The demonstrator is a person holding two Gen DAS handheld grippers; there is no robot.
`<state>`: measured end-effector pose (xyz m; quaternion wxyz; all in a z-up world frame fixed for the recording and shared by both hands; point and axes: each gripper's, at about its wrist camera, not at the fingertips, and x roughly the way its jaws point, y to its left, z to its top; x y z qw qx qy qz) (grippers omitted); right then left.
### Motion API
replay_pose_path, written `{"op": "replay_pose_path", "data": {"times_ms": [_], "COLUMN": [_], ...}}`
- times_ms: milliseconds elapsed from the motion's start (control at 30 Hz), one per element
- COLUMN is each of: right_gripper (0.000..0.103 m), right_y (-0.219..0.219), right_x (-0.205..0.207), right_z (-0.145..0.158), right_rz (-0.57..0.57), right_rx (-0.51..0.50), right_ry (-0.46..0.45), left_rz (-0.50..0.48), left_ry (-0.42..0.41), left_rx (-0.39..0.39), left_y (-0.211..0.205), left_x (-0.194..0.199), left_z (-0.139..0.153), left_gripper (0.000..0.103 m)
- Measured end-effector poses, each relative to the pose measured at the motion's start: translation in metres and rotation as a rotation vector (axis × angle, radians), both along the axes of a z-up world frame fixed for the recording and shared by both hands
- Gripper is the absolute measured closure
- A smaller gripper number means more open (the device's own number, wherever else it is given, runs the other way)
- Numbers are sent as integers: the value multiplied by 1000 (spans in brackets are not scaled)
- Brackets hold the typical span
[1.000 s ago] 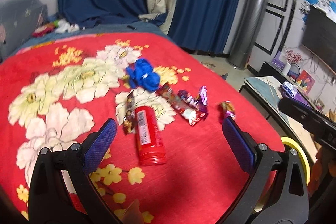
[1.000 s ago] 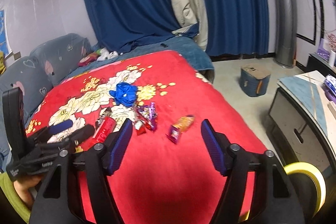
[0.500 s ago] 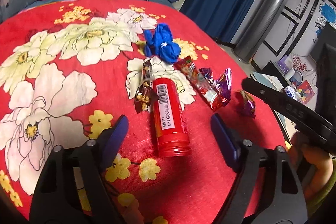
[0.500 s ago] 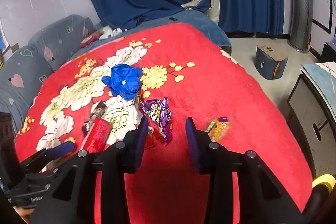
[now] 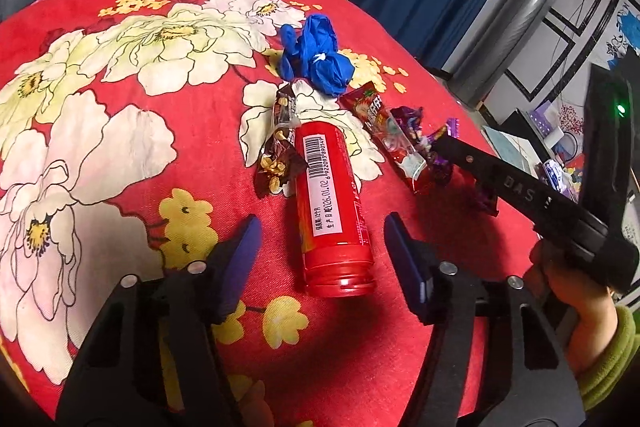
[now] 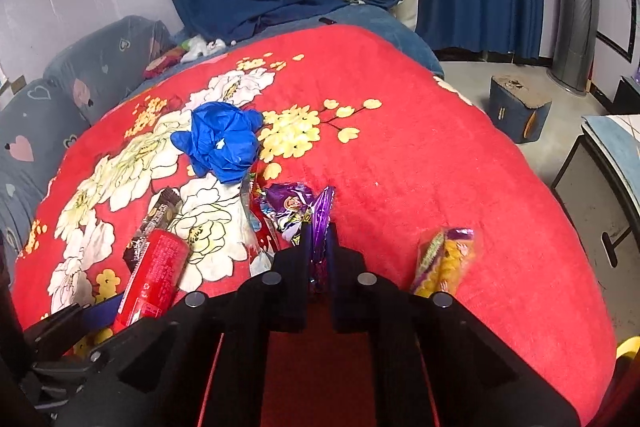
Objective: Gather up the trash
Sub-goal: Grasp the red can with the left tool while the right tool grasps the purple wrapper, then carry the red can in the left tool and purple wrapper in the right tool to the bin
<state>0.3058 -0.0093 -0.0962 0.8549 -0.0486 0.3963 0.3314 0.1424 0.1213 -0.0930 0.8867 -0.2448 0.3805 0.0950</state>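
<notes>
A purple wrapper (image 6: 316, 223) is pinched by the right gripper (image 6: 318, 247) near the blanket's (image 6: 420, 155) middle, the left gripper (image 5: 320, 247), jaws just narrowed but apart, is set around a red bottle (image 5: 332, 203), and three wrappers and a blue bag (image 6: 222, 143) are left uncollected.

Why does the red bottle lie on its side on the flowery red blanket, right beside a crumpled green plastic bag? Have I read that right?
Nearly. The red bottle does lie on its side on the flowery red blanket, but the crumpled plastic bag beyond it is blue, not green. The left wrist view shows it plainly.
</notes>
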Motion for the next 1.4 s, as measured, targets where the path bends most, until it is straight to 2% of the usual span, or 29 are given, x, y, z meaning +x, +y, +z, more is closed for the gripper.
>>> {"op": "replay_pose_path", "data": {"times_ms": [33, 167, 333, 500, 1033, 1400], "right_gripper": [96, 96, 97, 97, 97, 97], "right_y": [-2, -15, -29, -42, -98, -139], "right_x": [-2, -14, -29, -43, -86, -102], "right_z": [1, 9, 23, 29, 55, 71], "right_rz": [-4, -16, -15, -9, -38, -81], "right_rx": [6, 25, 53, 74, 146, 155], "right_ry": [-3, -48, -94, -89, -114, -158], "left_rz": [-1, -16, -42, -66, -202, -258], "left_ry": [0, 3, -4, -23, -176, -237], "left_rx": [-6, -26, -28, -12, 119, 132], "left_y": [1, 1, -2, -8, -60, -83], "left_x": [0, 0, 0, 0, -15, -24], "left_z": [-1, -3, -2, 3, 44, 62], "left_gripper": [55, 77, 78, 78, 78, 78]}}
